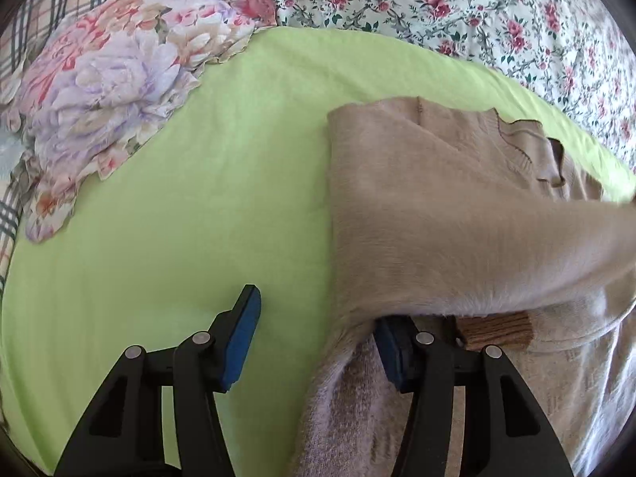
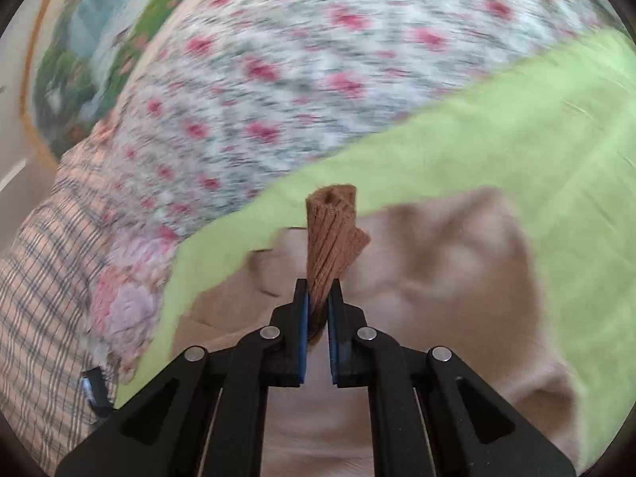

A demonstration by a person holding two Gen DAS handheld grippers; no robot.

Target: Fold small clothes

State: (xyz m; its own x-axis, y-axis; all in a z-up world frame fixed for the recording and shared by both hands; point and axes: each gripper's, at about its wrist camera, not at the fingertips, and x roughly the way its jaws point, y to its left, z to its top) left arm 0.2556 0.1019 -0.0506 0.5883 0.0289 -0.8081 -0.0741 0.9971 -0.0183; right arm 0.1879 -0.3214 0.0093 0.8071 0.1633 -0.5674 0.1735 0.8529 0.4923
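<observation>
A beige knit sweater [image 1: 417, 198] lies on a lime green sheet [image 1: 179, 218], with one sleeve drawn across its body towards the right. In the left wrist view my left gripper [image 1: 318, 310] stands open at the sweater's near left edge. Its left pad [image 1: 242, 342] rests on bare sheet, and its right pad [image 1: 391, 353] sits half under the sleeve. A brown ribbed cuff [image 1: 497, 328] shows just beyond that pad. In the blurred right wrist view my right gripper [image 2: 318, 286] is shut on a brown ribbed cuff [image 2: 332, 238], which sticks up above the sweater [image 2: 437, 262].
A floral pillow [image 1: 111, 91] lies at the sheet's far left, with plaid cloth [image 1: 51, 4] behind it. A rose-print bedspread [image 1: 437, 8] runs along the far side. A framed picture [image 2: 91, 39] shows at the upper left of the right wrist view.
</observation>
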